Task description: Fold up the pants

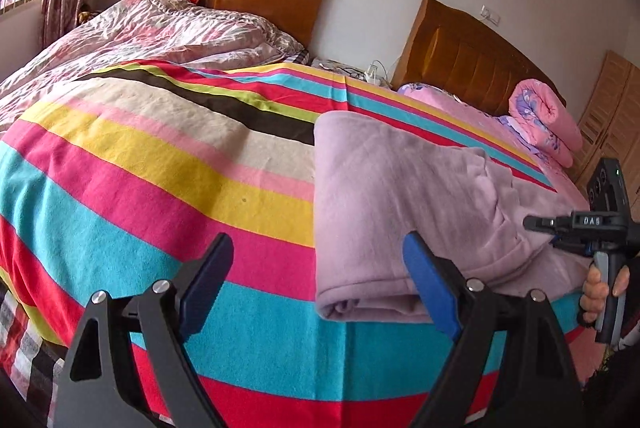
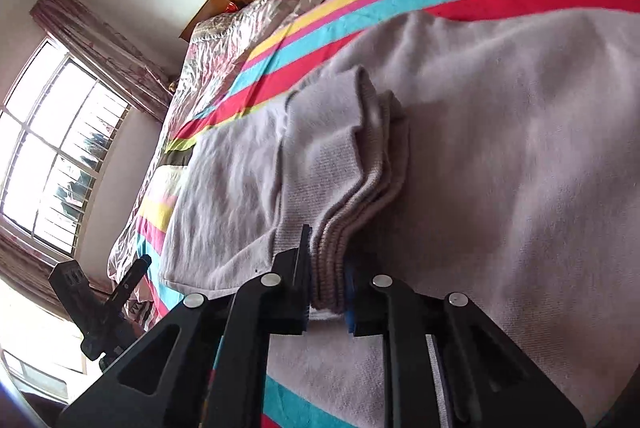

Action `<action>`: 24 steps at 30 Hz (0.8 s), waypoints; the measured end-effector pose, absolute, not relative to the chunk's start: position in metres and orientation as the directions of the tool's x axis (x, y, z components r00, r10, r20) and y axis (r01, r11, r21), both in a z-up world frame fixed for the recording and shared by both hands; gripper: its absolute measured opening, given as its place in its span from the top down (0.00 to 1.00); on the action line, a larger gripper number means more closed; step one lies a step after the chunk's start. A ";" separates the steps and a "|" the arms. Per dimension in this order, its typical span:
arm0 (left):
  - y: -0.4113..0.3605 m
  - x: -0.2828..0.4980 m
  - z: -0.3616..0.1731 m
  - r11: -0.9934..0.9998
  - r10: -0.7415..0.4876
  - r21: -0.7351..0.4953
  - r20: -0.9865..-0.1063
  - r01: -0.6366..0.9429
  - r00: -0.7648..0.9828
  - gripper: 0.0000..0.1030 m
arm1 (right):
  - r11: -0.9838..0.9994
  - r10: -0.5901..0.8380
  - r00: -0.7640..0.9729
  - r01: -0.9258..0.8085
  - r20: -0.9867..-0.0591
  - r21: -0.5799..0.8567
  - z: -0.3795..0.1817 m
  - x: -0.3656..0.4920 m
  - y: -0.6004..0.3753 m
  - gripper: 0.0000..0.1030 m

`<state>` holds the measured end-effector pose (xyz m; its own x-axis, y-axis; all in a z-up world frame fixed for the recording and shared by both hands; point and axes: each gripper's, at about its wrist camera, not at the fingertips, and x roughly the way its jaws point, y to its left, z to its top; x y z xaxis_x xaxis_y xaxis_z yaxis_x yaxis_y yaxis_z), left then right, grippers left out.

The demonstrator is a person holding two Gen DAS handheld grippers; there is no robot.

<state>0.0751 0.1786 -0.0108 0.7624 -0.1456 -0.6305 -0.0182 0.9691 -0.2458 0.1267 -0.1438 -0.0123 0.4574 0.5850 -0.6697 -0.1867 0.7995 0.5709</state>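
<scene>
Lilac fleece pants (image 1: 400, 211) lie already doubled over on the striped multicolour bedsheet (image 1: 160, 187), toward the right side of the bed from my left tool's view. The folded bundle's long axis runs from the near rolled fold edge away toward the wooden headboard (image 1: 472, 63).

My right gripper (image 2: 329, 292) is clamped on the ribbed end of the pants (image 2: 352, 211), cuff or waistband, I can't tell which. Several layers are stacked between the black pad and the blue pad, jaws nearly closed, with only fabric thickness between them. That held edge stands up off the flat layer underneath.

My left gripper (image 1: 318, 288) is wide open and holds nothing. Its blue finger (image 1: 428, 292) sits at or just over the near rolled edge of the pants; contact I can't confirm. Its other finger is over bare sheet. So the bundle's near left corner falls right around the gap, offset to the right of the jaw centre.

Key relation: the right tool is the one attached to the cloth, and the left is beside the left long edge with free sheet to its left. My read: the next fold gets carried by the right, along the long axis; the left would need to shift right to pin or pinch. Risk: stacked layers slipping out unevenly.
</scene>
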 end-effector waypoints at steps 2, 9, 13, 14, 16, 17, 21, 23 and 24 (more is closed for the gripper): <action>0.174 0.069 -0.011 0.971 -0.181 -0.235 -0.635 0.035 0.751 0.15 | 0.804 0.582 0.490 -0.232 -0.649 0.547 0.009 0.129 -0.137 0.85; 0.143 0.073 -0.019 0.985 -0.169 -0.125 -0.686 0.114 0.707 0.12 | 0.803 0.593 0.556 -0.356 -0.583 0.478 0.072 0.142 -0.113 0.86; 0.137 0.094 -0.026 0.996 -0.088 -0.052 -0.704 0.072 0.705 0.11 | 0.790 0.610 0.588 -0.406 -0.531 0.459 0.105 0.133 -0.107 0.86; 0.139 0.098 -0.025 0.997 -0.079 -0.054 -0.701 0.057 0.708 0.11 | 0.792 0.608 0.600 -0.411 -0.519 0.452 0.110 0.128 -0.110 0.86; 0.147 0.104 -0.021 0.999 -0.045 -0.044 -0.693 0.020 0.719 0.11 | 0.807 0.588 0.623 -0.403 -0.516 0.432 0.112 0.118 -0.124 0.86; 0.153 0.104 -0.018 0.999 -0.034 -0.050 -0.686 0.000 0.727 0.11 | 0.815 0.575 0.627 -0.387 -0.526 0.431 0.105 0.115 -0.134 0.86; 0.178 0.106 -0.018 0.983 -0.094 -0.179 -0.686 -0.042 0.721 0.05 | 0.849 0.513 0.553 -0.213 -0.657 0.484 0.022 0.109 -0.168 0.86; 0.174 0.109 -0.027 0.988 -0.082 -0.150 -0.718 -0.039 0.691 0.05 | 0.852 0.506 0.489 -0.156 -0.710 0.500 -0.021 0.108 -0.172 0.86; 0.170 0.109 -0.031 0.992 -0.059 -0.119 -0.729 -0.043 0.682 0.05 | 0.844 0.517 0.479 -0.143 -0.710 0.517 -0.034 0.107 -0.173 0.86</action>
